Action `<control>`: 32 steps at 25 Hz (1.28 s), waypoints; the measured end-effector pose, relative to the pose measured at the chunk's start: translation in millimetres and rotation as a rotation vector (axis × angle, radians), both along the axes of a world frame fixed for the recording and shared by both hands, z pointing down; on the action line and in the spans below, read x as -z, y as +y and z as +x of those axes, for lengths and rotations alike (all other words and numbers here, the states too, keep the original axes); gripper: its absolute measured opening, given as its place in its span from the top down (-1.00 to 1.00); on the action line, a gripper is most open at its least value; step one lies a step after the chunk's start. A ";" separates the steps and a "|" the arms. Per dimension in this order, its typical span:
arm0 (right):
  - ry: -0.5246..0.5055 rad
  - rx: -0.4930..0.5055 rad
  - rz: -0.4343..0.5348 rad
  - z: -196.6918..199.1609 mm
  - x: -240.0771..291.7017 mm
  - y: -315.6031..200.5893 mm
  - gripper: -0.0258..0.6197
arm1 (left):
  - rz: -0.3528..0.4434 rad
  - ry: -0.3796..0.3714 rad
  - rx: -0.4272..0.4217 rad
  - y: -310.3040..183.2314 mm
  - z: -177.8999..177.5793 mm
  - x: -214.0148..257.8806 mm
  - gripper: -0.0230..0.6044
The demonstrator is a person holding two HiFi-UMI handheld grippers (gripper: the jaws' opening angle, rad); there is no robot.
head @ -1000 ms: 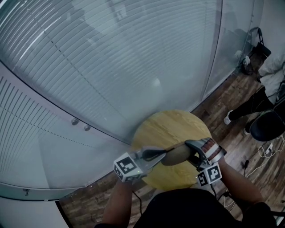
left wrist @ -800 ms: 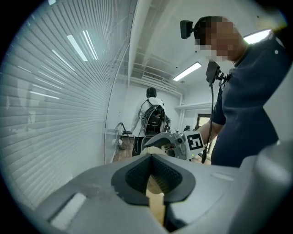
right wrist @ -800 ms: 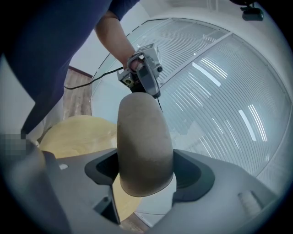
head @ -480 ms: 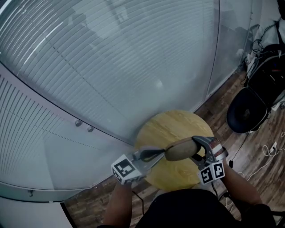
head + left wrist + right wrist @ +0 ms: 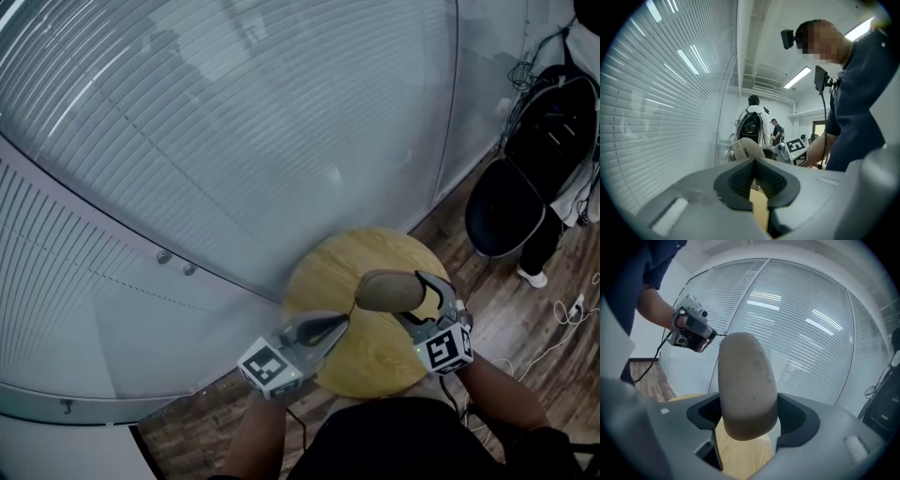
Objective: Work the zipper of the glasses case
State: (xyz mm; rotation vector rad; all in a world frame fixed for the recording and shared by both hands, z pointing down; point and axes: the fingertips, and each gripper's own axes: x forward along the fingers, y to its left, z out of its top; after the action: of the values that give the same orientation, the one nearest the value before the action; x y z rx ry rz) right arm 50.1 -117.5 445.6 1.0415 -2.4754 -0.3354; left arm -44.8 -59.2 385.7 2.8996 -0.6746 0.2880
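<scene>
The right gripper [image 5: 413, 298] has its jaws spread wide around the tan glasses case [image 5: 387, 292], clamping one end and holding it in the air above the round wooden bench [image 5: 328, 272]. The left gripper [image 5: 336, 325] has its jaws pressed together just beside the case's other end. A thin dark strand [image 5: 715, 335], probably the zipper pull, runs from the left gripper to the case. A hard tug could twist the rounded case out of its end-only hold, or slip the strand free.

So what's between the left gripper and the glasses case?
A thin dark cord, stretched from the left gripper's shut jaws to the glasses case's end. It shows best in the right gripper view, faintly in the head view.
</scene>
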 end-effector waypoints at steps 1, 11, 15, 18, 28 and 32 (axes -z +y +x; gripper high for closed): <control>-0.017 -0.002 -0.008 -2.9 1.3 -1.4 -0.18 | 0.002 0.014 0.009 0.8 2.7 1.8 0.91; -0.187 -0.038 -0.169 -18.8 -5.5 1.9 -0.19 | 0.122 -0.086 0.162 -7.0 -22.2 8.7 0.91; -0.256 -0.049 -0.241 -29.1 -11.1 2.0 -0.19 | 0.137 -0.141 0.162 0.3 -17.3 -6.6 0.91; -0.298 -0.047 -0.288 -43.5 -9.8 2.1 -0.19 | 0.148 -0.176 0.174 0.8 -6.3 -19.6 0.91; -0.255 -0.046 -0.331 -43.7 -25.8 3.4 -0.19 | 0.119 -0.187 0.187 -1.4 3.2 -39.2 0.91; -0.216 -0.023 -0.323 -32.4 -36.3 7.3 -0.20 | 0.147 -0.170 0.082 5.5 -0.2 -40.0 0.88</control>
State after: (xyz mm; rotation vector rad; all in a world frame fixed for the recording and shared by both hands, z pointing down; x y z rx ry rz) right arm 17.7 -110.3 481.8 1.0106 -2.5875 0.1914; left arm -45.0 -53.7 425.7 3.0000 -0.8740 0.4985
